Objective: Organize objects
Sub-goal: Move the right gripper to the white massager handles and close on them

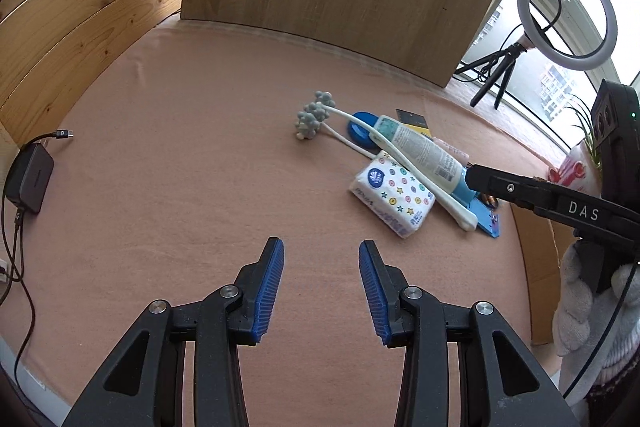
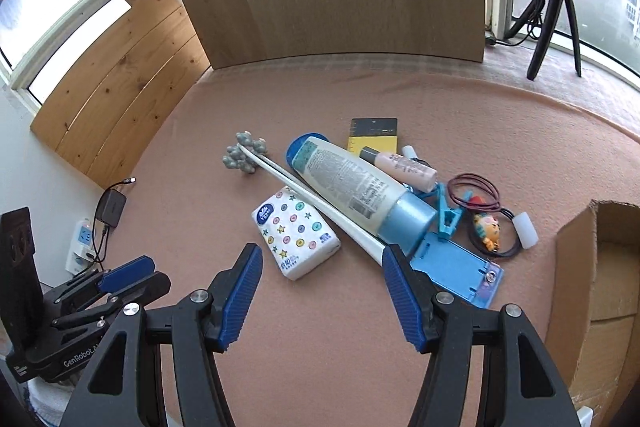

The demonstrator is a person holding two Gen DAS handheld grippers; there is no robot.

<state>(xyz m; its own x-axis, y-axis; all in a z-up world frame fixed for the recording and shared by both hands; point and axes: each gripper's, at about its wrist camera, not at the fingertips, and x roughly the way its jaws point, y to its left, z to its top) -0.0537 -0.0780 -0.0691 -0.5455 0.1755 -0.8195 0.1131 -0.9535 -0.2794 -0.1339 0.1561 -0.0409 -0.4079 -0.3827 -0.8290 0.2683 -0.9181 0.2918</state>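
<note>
Ring light on tripod by window; black charger at mat's left edge.

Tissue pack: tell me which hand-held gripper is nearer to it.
Right. The right hand-held gripper hovers open just short of the tissue pack; the left hand-held gripper sits farther back, off to its left.

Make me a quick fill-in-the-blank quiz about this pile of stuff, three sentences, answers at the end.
1. The big lotion bottle lies across the long white ____ of the massager.
2. The tissue pack is printed with buttons and ____.
3. Both the left gripper and the right gripper hold ____.

Answers: handle; stars; nothing
</note>
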